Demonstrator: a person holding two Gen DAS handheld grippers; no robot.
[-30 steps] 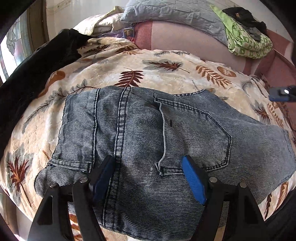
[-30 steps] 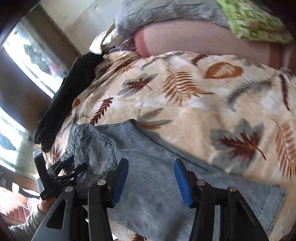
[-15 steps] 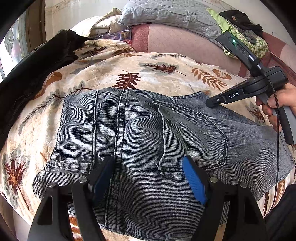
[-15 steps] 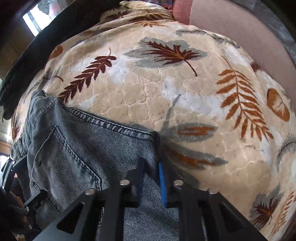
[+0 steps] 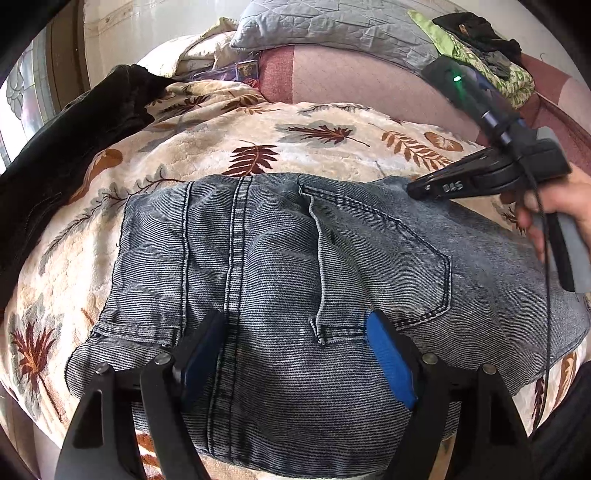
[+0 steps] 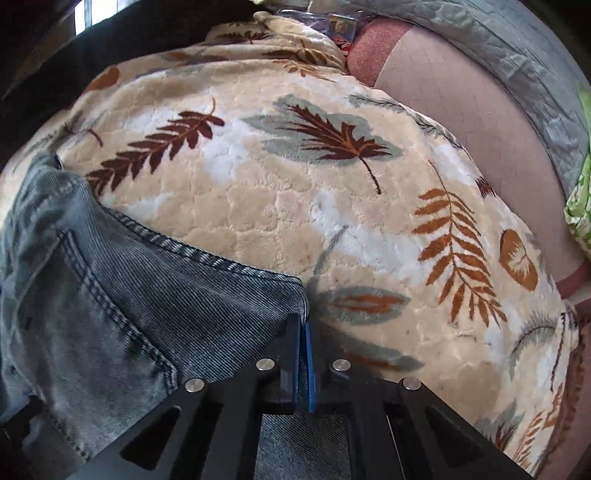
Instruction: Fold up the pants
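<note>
Grey-blue denim pants [image 5: 280, 266] lie folded on the leaf-print blanket [image 5: 314, 147], back pocket up. My left gripper [image 5: 295, 347] is open, its blue pads spread just above the near part of the pants, holding nothing. My right gripper [image 5: 413, 189] reaches in from the right to the far right corner of the pants. In the right wrist view its jaws [image 6: 302, 332] are closed on that denim corner [image 6: 291, 291] at the stitched edge, down on the blanket [image 6: 295, 206].
A black garment [image 5: 70, 158] lies along the left side of the bed. A grey quilted pillow [image 5: 332, 26] and green and dark clothes [image 5: 487, 55] sit on the pink bed end [image 5: 351, 81] behind. A window [image 5: 22, 103] is at far left.
My right gripper came in from the right, lowered onto the far corner of the pants and closed on it. My left gripper stayed open in the same place.
</note>
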